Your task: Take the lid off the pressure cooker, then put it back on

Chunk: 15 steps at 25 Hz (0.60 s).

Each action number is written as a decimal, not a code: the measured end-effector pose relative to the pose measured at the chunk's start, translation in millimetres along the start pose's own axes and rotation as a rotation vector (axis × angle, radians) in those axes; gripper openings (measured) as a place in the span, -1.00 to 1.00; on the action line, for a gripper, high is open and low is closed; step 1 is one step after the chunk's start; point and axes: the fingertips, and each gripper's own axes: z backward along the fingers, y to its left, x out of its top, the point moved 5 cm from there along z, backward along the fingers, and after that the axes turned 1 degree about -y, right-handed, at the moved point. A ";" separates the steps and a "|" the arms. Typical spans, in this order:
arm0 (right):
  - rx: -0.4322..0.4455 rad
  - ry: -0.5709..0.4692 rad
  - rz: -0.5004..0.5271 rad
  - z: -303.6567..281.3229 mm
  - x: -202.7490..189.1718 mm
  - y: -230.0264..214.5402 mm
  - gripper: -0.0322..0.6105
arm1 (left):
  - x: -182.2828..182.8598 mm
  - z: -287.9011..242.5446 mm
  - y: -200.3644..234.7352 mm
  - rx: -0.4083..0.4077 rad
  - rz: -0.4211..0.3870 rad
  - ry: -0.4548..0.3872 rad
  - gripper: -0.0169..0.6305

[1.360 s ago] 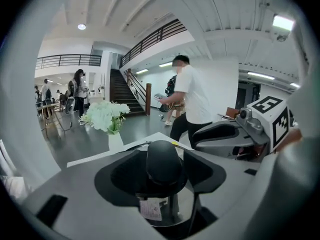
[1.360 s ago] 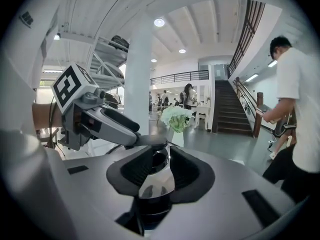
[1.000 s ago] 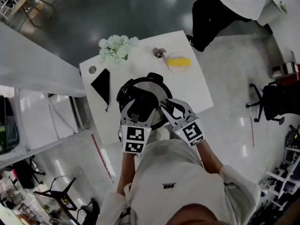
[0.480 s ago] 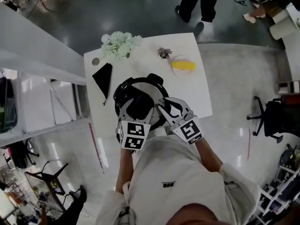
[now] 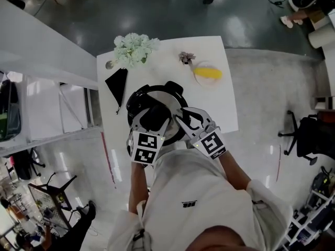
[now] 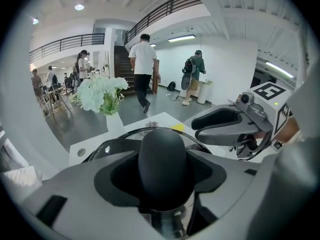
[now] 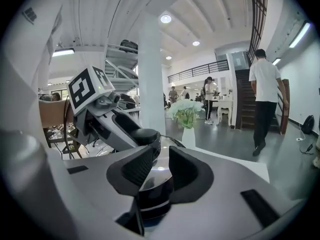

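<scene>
Both forearms reach out from the body side by side, and both tongs slant down onto the pressure cooker (image 5: pixel 134 102), which stands near the close edge of the counter (image 5: pixel 212 106). The left tongs (image 5: pixel 153 118) are closing round the black knob (image 6: pixel 162 159) at the middle of the lid (image 5: pixel 163 94); the pads seem not yet to press it. The right tongs (image 7: pixel 160 165), at the lid's 4 o'clock, stand slightly apart over its rim and hold nothing. The lid sits on the pot, so this looks like the grasp before lifting. The next move calls for a firm, centred hold, perhaps a twist to unlock, then a straight lift. Flowers (image 5: pixel 133 50) stand beyond, at 11 o'clock.
</scene>
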 end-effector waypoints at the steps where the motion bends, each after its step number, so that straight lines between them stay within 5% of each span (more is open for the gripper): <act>1: 0.000 0.000 -0.001 -0.1 -0.1 0.1 -0.58 | 0.2 0.3 0.2 -0.002 -0.002 -0.002 -0.06; 15: -0.023 -0.021 0.016 -6.9 2.7 6.1 -0.58 | -2.1 1.1 0.5 -0.030 -0.011 0.000 -0.07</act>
